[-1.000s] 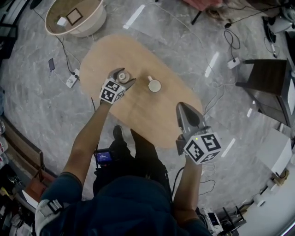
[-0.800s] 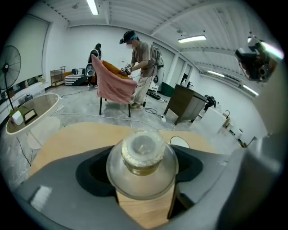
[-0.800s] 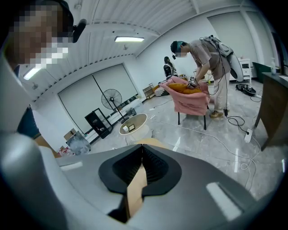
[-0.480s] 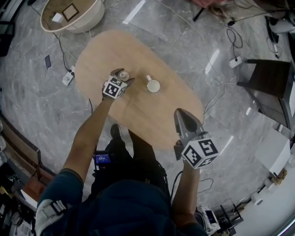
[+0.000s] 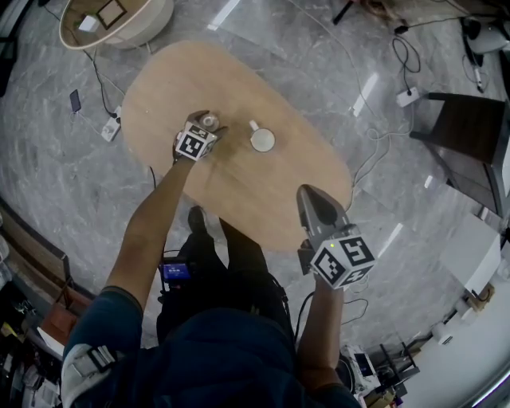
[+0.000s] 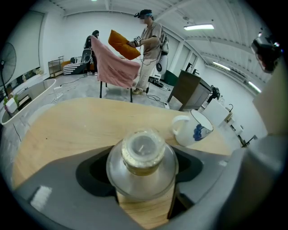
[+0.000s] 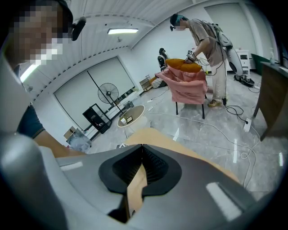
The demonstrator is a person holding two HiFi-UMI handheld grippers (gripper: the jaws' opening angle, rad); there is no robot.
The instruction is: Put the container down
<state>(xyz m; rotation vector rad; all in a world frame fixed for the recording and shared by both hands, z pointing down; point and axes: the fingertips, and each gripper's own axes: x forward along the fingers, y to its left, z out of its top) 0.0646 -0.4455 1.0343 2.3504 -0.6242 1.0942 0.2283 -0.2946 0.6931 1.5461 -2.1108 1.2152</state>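
Note:
A small glass container [image 5: 209, 121] with a pale stopper sits between the jaws of my left gripper [image 5: 208, 124] over the far left part of the oval wooden table [image 5: 239, 187]. In the left gripper view the container [image 6: 143, 155] fills the gap, and both jaws of the left gripper [image 6: 142, 170] lie against its sides. Whether its base rests on the wood is hidden. My right gripper [image 5: 312, 191] hovers at the table's near right edge, shut with nothing in it; its jaws [image 7: 140, 150] meet at the tip.
A white mug [image 5: 262, 140] with a blue mark [image 6: 194, 129] stands just right of the container. On the floor lie a round white tub [image 5: 119, 24], cables and a power strip [image 5: 110, 127]. A dark cabinet [image 5: 470, 135] stands right. A person [image 6: 148, 49] handles cloth behind.
The head view has drifted, so the table sits slightly higher and further left in it. The left gripper stays on the container beside the mug. The right gripper has barely moved.

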